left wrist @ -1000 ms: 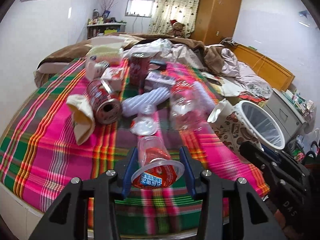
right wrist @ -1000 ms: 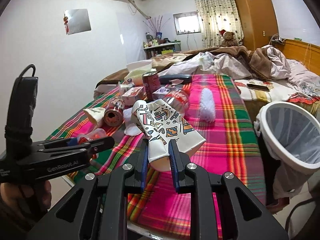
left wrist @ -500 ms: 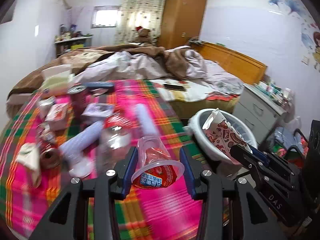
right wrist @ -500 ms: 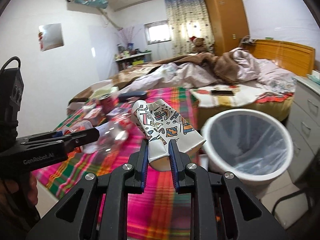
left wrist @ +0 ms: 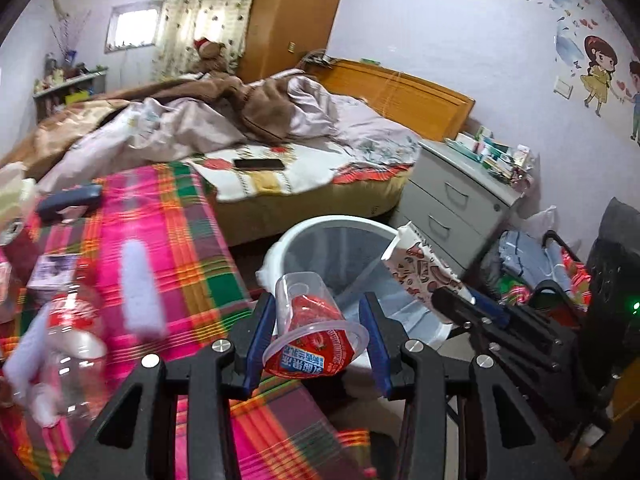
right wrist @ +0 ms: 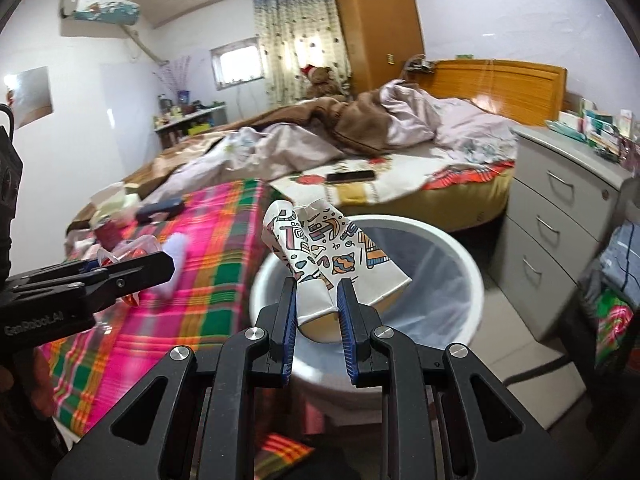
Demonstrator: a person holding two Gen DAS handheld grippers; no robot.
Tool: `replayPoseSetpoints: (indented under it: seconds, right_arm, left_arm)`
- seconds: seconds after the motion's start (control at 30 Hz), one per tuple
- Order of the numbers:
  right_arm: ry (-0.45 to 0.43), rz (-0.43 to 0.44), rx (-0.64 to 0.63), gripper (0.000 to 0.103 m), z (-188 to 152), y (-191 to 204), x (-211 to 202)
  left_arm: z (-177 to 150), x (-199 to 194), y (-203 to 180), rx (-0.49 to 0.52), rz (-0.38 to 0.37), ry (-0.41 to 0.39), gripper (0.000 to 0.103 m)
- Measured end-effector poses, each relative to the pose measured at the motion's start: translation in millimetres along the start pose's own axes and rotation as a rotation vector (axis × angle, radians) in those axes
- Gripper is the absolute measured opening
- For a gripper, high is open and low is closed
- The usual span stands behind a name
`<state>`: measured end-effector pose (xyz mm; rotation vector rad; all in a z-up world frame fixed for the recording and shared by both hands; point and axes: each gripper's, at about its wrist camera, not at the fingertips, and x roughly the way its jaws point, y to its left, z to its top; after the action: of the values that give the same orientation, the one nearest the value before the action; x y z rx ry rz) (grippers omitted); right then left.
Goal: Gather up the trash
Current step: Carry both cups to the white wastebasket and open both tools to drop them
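You swing both grippers off the plaid cloth (left wrist: 160, 216) toward the white bin (left wrist: 304, 232); a second ago that cloth fills the left wrist view, and now it sits only in the left half of the frame; the bin moves from the right edge to the centre, directly behind the plastic cup (left wrist: 316, 332). In the right wrist view the bin (right wrist: 460, 252) slides from the far right to the middle, so the flattened paper cup (right wrist: 332, 260) now hangs in front of its opening; the scattered cans and cartons slip out to the blurred left side; the grey drawer cabinet (right wrist: 560, 216) appears at the right edge.
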<state>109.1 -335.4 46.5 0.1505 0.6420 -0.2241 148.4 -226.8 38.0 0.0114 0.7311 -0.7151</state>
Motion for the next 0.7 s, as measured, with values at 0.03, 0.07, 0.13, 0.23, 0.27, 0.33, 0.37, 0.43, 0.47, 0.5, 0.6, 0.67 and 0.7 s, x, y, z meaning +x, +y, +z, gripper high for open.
replayPoseSetpoints:
  seconds: [0.03, 0.07, 0.13, 0.23, 0.27, 0.33, 0.37, 0.43, 0.47, 0.5, 0.6, 0.67, 0.7]
  right_arm:
    - [0.007, -0.002, 0.008, 0.02, 1, -5, 3]
    - [0.018, -0.013, 0.018, 0.02, 0, -9, 7]
    - [0.037, -0.028, 0.022, 0.021, 1, -17, 12]
    - [0.083, -0.048, 0.015, 0.021, 0, -24, 25]
    - [0.095, -0.057, 0.013, 0.021, 0, -27, 29]
    - [0.114, -0.073, 0.011, 0.021, 0, -33, 32]
    - [0.126, -0.073, 0.012, 0.021, 0, -35, 34]
    - [0.146, -0.076, 0.014, 0.022, 0, -40, 38]
    - [0.15, -0.076, 0.015, 0.022, 1, -41, 39]
    - [0.157, -0.075, 0.017, 0.022, 1, -44, 41]
    - [0.182, -0.074, 0.018, 0.023, 1, -46, 46]
    - [0.185, -0.079, 0.016, 0.036, 0, -46, 47]
    - [0.185, -0.079, 0.017, 0.041, 0, -45, 46]
  left_arm:
    - [1, 5, -4, 0.015, 0.004, 0.003, 0.045]
    - [2, 10, -8, 0.03, 0.005, 0.008, 0.045]
    - [5, 23, -13, 0.031, -0.019, 0.036, 0.045]
    - [8, 43, -19, 0.046, -0.02, 0.064, 0.045]
    - [8, 49, -20, 0.048, -0.02, 0.075, 0.045]
    - [9, 58, -22, 0.032, -0.034, 0.088, 0.045]
    - [10, 63, -23, 0.035, -0.043, 0.096, 0.046]
    - [9, 71, -24, 0.042, -0.049, 0.12, 0.05]
    - [10, 74, -24, 0.037, -0.044, 0.118, 0.056]
    - [10, 75, -23, 0.028, -0.045, 0.112, 0.061]
    - [11, 76, -20, 0.006, -0.057, 0.105, 0.073]
    - [11, 75, -19, 0.009, -0.047, 0.101, 0.073]
    - [11, 74, -18, 0.01, -0.034, 0.097, 0.073]
